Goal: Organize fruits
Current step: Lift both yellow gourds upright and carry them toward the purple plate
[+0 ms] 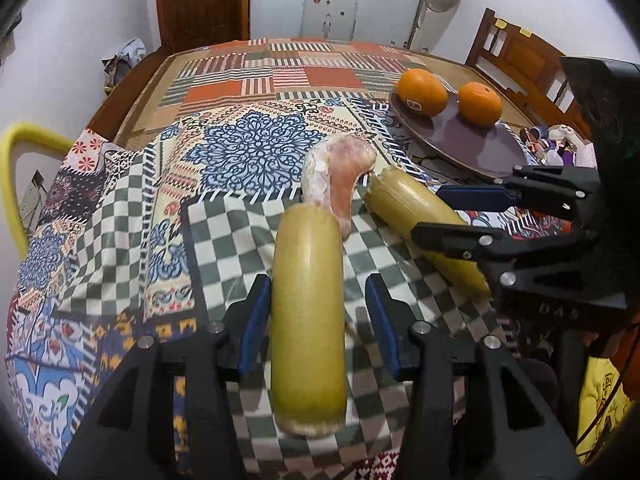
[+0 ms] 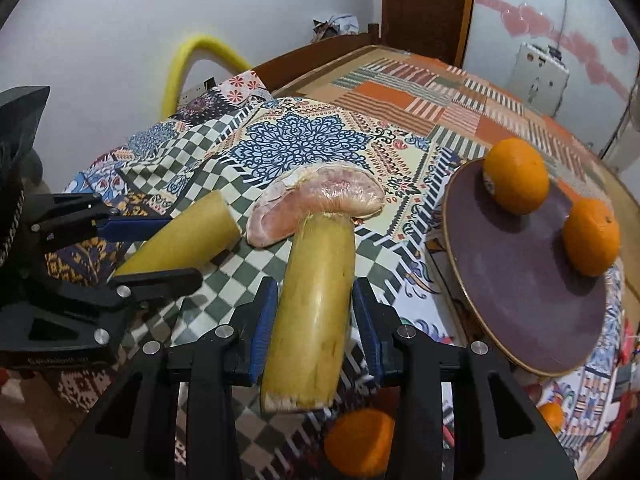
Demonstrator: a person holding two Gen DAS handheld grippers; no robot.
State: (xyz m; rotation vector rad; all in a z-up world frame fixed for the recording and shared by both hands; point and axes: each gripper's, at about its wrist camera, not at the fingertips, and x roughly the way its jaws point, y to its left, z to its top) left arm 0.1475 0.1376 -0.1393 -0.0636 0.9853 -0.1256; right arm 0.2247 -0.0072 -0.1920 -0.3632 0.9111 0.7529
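Observation:
Two yellow-green pomelo rind pieces and a pink peeled pomelo segment lie on the patterned cloth. My left gripper straddles one rind piece; its left pad touches, the right pad stands apart. My right gripper straddles the other rind piece, which also shows in the left wrist view; a small gap shows on each side. The left gripper's rind shows in the right wrist view. Both rinds point at the segment. Two oranges sit on a purple plate.
A third orange lies on the cloth under my right gripper. The plate with its oranges is at the right. A yellow tube stands at the left edge. A wooden chair is at the far right.

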